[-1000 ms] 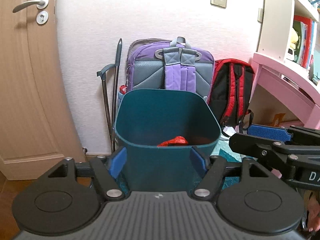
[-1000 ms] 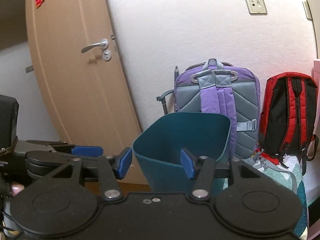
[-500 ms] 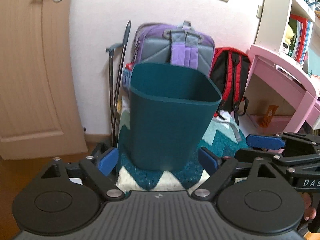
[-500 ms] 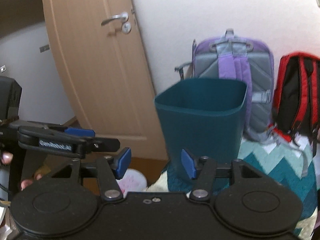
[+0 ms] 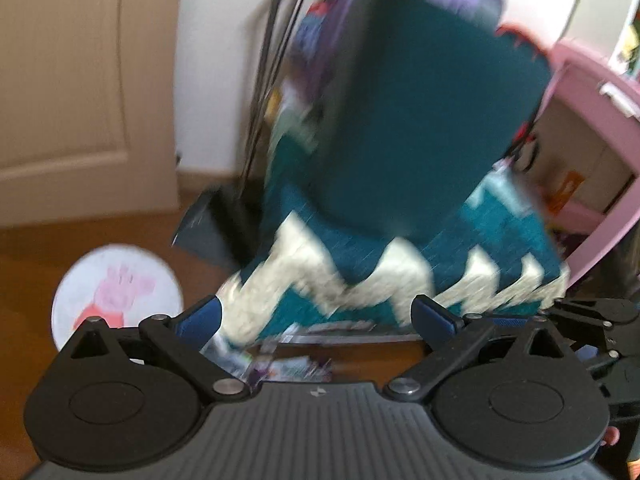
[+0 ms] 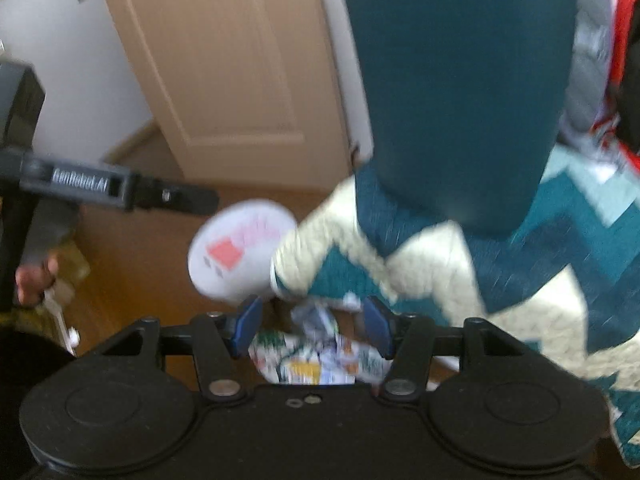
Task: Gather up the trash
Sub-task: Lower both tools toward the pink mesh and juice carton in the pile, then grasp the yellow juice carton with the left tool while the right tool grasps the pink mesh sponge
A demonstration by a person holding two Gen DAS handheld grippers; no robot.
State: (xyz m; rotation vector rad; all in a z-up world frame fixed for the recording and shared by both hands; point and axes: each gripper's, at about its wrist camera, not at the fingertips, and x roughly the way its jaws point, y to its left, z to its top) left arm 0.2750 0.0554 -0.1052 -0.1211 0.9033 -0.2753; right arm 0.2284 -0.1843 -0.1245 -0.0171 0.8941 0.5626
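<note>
Teal bin (image 6: pixel 460 92) stood on the rug as crumpled wrappers (image 6: pixel 320 354) lay uncollected on the floor, the right gripper (image 6: pixel 312 328) spread above them, the left gripper (image 5: pixel 316 316) opening, nothing between.

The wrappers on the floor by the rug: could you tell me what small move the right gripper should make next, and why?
Probably ease the right gripper lower and close it on the wrappers: they lie crumpled on the floor between its open jaws, not yet gripped, beside the rug.

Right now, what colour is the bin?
Dark teal bin, clearest in the right wrist view.
</note>
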